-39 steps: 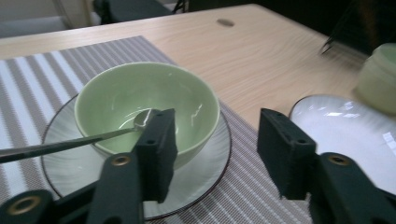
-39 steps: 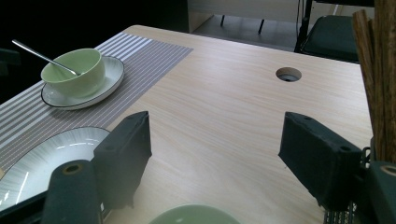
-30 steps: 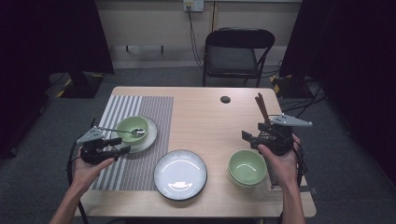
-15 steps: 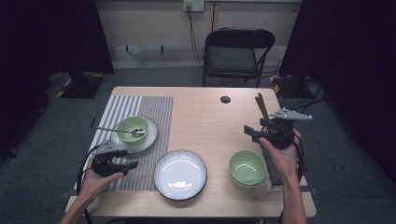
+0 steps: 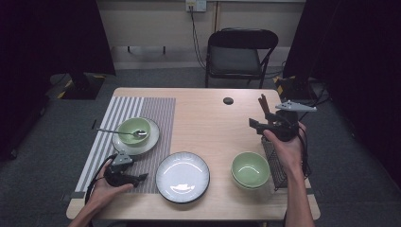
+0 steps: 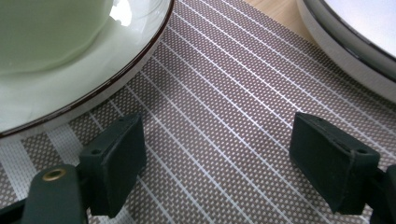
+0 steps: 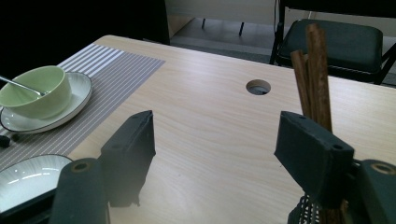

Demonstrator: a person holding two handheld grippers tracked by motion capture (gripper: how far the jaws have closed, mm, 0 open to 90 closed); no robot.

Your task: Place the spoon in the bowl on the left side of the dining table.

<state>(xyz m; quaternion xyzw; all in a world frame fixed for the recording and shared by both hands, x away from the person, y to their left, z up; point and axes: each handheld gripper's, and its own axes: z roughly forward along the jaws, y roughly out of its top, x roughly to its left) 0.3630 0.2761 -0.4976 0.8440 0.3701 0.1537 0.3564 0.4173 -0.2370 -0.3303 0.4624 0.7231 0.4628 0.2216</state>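
Left gripper (image 6: pixel 219 156): nearest to me, low over the mat (image 6: pixel 224 93). Its fingers have just been opening and now stand released, with bare weave between them.
Left-hand advice: I would keep this hand parked and low. The saucer (image 6: pixel 70 100) rim lies just beside one finger and the plate (image 6: pixel 345 42) rim near the other, so any sideways drift could knock crockery.
Plate: empty, at the near middle of the bench (image 5: pixel 208 118), half on the mat.
Spare bowl (image 5: pixel 250 169): green, on bare wood at the near right, just beside the rack (image 5: pixel 273 163).
Right gripper (image 7: pixel 215 140): held above the rack's far end, fingers released and wide, nothing between them.
Step in hand, as I judge it: take the chopsticks (image 7: pixel 314 70), which stand tilted in the rack, just beyond the right-hand finger in the right gripper view.
How to do it well: I would slide the gripper sideways until both sticks sit between the fingers, then close low on the shafts so the pair stays together. Then lift straight along their length to clear the mesh.
Risk: closing off-centre may catch one stick and tip the other out.
Bowl (image 5: pixel 134 130): on the saucer, far left on the mat, with the spoon (image 5: pixel 116 132) resting in it, handle pointing left.
Likely placing spot, my guess: the bare bench beside the plate.
Chair (image 5: pixel 236 56): beyond the far edge, well apart.
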